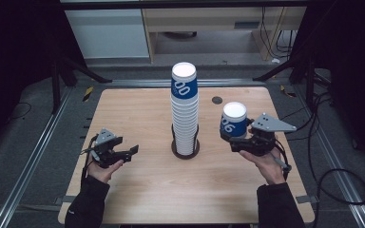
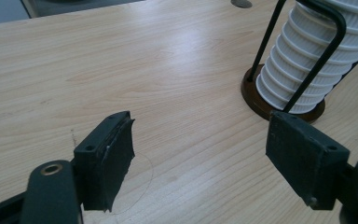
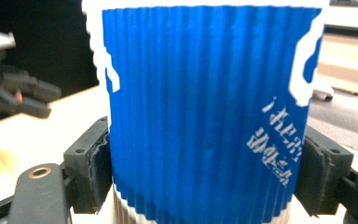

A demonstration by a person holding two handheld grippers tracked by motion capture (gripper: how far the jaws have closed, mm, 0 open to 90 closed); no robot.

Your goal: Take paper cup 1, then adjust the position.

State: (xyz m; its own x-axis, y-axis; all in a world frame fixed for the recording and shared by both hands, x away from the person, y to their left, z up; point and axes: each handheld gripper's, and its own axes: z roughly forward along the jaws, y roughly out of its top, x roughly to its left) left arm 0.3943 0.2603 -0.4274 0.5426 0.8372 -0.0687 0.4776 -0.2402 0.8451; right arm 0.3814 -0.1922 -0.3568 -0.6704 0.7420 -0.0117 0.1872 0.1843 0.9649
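The right claw (image 1: 235, 137) is clamped on a blue and white paper cup (image 1: 234, 119). The cup is upside down, with its white bottom facing up. It is held over the right side of the wooden table (image 1: 142, 190), near the right edge. In the right gripper view the cup (image 3: 205, 112) sits between the two black pads (image 3: 95, 168), and both pads press on its ribbed blue side. The white writing on it is upside down too.

In the middle of the table stands a tall stack of cups (image 1: 185, 111), also upside down. The stack sits in a dark round holder (image 1: 186, 147) with thin black rods going up its sides. The held cup is to the right of the stack and not touching it.

The left claw (image 1: 132, 152) is over the left side of the table, well apart from the stack. Its two sides stand apart with nothing between them. In the left gripper view there is bare table between the pads (image 2: 107, 163), and the stack (image 2: 307, 65) and its holder (image 2: 256, 100) are up at the right.
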